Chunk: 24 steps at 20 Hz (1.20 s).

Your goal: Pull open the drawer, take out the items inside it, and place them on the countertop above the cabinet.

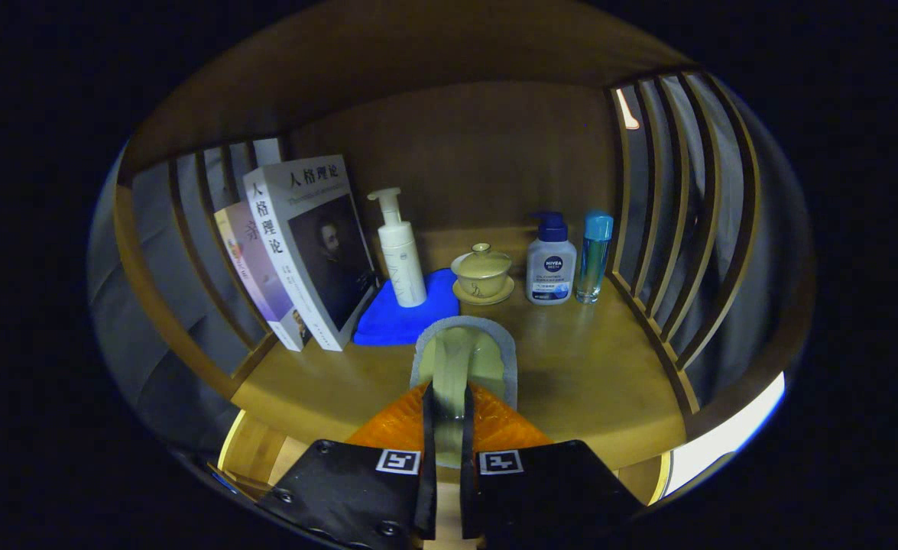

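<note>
While the gripper (447, 428) clamps both fingers on a pale-green, grey-rimmed oval dish (464, 359), its long axis runs straight ahead over the wooden countertop (586, 374) (blue cloth (406, 313) just beyond), ready for setting down

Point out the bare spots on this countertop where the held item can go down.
The gripper is shut on a green and orange item. Bare countertop lies right of the item, before the lotion bottle and blue bottle. A smaller patch lies left, before the books. The back row is crowded.
</note>
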Each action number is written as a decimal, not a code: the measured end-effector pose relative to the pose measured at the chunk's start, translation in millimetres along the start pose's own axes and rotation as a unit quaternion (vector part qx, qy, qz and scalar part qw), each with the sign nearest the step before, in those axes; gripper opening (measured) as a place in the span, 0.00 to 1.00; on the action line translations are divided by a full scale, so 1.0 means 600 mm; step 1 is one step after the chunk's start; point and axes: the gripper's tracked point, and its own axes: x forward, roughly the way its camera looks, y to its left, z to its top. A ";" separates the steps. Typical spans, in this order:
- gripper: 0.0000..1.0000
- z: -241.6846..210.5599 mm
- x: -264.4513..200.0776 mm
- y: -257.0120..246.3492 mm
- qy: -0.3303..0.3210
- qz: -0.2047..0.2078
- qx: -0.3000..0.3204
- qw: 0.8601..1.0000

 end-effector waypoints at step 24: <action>0.28 -0.005 0.108 0.027 0.074 0.016 0.085 0.994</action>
